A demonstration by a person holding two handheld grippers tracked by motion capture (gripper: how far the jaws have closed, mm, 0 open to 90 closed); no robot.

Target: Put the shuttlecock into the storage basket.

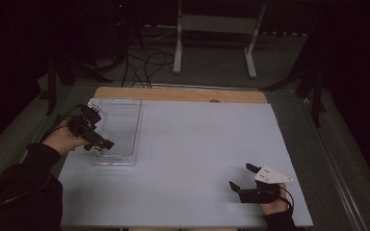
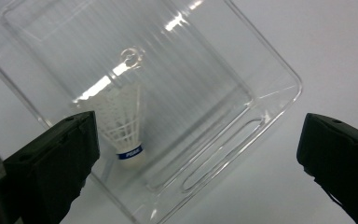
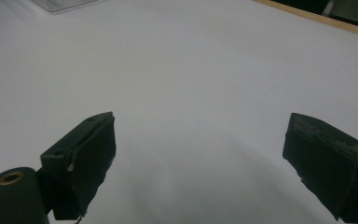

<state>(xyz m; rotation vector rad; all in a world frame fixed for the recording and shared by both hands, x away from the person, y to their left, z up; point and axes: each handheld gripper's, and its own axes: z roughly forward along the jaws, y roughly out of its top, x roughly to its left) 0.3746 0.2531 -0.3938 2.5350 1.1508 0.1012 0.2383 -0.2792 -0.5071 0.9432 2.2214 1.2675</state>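
The left gripper (image 1: 107, 147) is held over the near end of a clear plastic tray (image 1: 125, 108) that lies at the left side of the desk (image 1: 202, 144). Its jaws are spread wide and nothing is clamped between them. In the left gripper view, a white shuttlecock (image 2: 123, 126) is seen inside the tray, lying near one corner with its blue-banded cork base toward the tray's wall and its feathers fanned toward the middle; it is seen just beside the left-hand jaw and is touched by neither jaw. The right gripper (image 1: 241, 177) is held low over the desk's near right part, well apart from the tray. Its jaws are likewise spread, with bare desk surface seen between them in the right gripper view.
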